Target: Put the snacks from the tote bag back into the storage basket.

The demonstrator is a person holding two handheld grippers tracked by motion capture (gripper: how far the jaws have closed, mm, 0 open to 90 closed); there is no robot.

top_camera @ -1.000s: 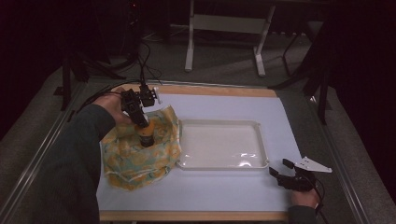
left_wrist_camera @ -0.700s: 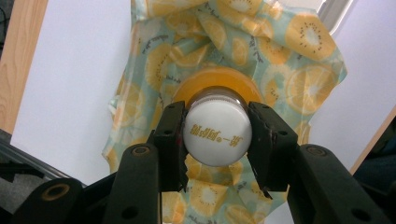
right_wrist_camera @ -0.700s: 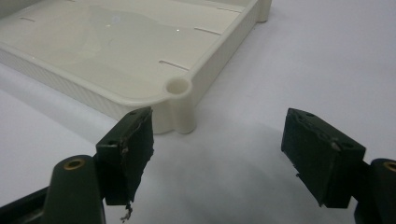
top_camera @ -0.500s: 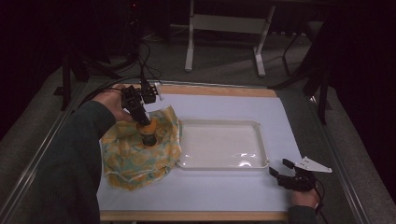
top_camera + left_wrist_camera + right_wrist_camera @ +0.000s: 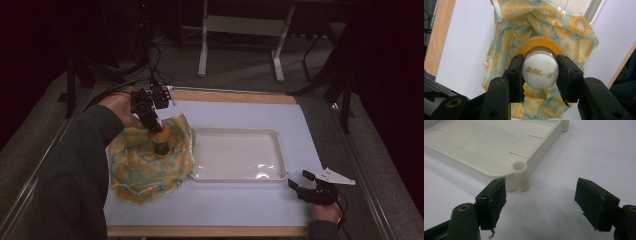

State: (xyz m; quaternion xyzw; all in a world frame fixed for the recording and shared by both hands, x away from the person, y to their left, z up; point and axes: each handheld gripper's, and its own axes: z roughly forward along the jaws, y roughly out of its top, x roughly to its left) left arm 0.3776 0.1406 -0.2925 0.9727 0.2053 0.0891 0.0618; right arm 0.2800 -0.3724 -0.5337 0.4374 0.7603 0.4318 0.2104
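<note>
An orange jar with a white cap [image 5: 540, 72] stands on a crumpled lemon-print cloth [image 5: 135, 167] at the table's [image 5: 240, 210] left side, the cloth's right edge touching the empty white tray [image 5: 280, 150]. The left forearm reaches far over the cloth, and the left hand-held gripper [image 5: 539, 72] clamps the cap from above. Bare table lies near the tray, where the right hand-held gripper [image 5: 540, 202] rests wide open beside its near-right corner.
</note>
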